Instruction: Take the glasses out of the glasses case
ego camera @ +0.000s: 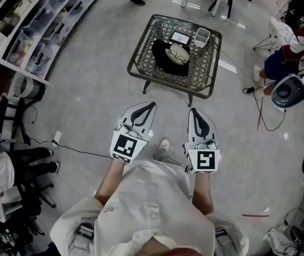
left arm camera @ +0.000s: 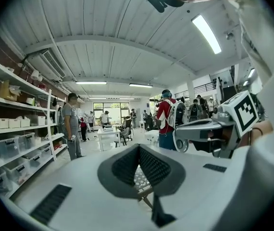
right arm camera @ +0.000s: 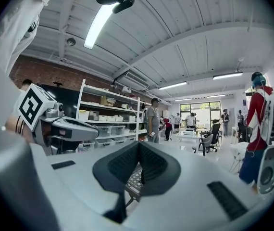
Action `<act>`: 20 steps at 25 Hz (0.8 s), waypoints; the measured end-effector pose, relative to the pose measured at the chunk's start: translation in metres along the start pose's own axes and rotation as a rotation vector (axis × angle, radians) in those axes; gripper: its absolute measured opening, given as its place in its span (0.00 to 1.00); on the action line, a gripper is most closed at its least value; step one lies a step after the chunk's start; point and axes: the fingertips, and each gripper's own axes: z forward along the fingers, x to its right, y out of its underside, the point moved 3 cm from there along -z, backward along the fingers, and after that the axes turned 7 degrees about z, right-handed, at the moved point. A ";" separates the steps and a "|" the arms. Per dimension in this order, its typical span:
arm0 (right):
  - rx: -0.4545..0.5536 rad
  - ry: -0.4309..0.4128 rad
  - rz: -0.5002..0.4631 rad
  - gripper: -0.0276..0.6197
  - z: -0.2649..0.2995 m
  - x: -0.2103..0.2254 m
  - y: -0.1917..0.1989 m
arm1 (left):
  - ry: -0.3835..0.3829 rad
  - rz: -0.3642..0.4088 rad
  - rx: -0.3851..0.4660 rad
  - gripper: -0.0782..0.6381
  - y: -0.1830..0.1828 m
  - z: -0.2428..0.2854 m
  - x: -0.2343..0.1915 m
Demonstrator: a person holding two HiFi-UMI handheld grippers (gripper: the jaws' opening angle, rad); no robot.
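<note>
Head view: the glasses case [ego camera: 168,57] sits on the table [ego camera: 141,49], upper centre, well ahead of the left gripper [ego camera: 152,105] and right gripper [ego camera: 193,111], both pinched together, empty.

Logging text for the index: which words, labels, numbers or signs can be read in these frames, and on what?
No words or numbers can be read.
On the left gripper, the cube: a black-and-white square marker, a pattern and no text.
On the right gripper, the cube: the same kind of marker.
White card on the table: too small to read.
Shelf bins: too blurred to read.
</note>
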 end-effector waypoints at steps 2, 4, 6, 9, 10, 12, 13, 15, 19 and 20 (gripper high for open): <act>-0.002 -0.012 0.004 0.05 0.009 0.012 0.002 | -0.015 0.000 -0.007 0.13 0.001 0.014 -0.003; -0.008 -0.022 0.021 0.05 0.017 0.023 0.008 | -0.031 -0.002 -0.015 0.13 0.002 0.027 -0.006; -0.012 -0.034 0.029 0.05 0.025 0.031 0.011 | -0.047 -0.005 -0.021 0.13 0.002 0.037 -0.008; -0.009 -0.051 0.015 0.05 0.037 0.040 0.010 | -0.061 -0.009 -0.028 0.13 0.004 0.050 -0.012; -0.009 -0.053 0.015 0.05 0.040 0.043 0.010 | -0.064 -0.011 -0.031 0.13 0.005 0.054 -0.012; -0.009 -0.054 0.022 0.05 0.046 0.049 0.012 | -0.070 -0.011 -0.031 0.13 0.005 0.063 -0.015; -0.010 -0.054 0.023 0.05 0.050 0.051 0.013 | -0.071 -0.009 -0.029 0.13 0.005 0.067 -0.017; -0.012 -0.053 0.024 0.05 0.056 0.056 0.013 | -0.070 -0.010 -0.023 0.13 0.004 0.074 -0.021; -0.003 -0.053 0.018 0.05 0.069 0.062 0.013 | -0.059 -0.010 -0.022 0.13 0.008 0.090 -0.028; -0.004 -0.050 0.021 0.05 0.073 0.064 0.015 | -0.055 -0.009 -0.022 0.13 0.010 0.095 -0.030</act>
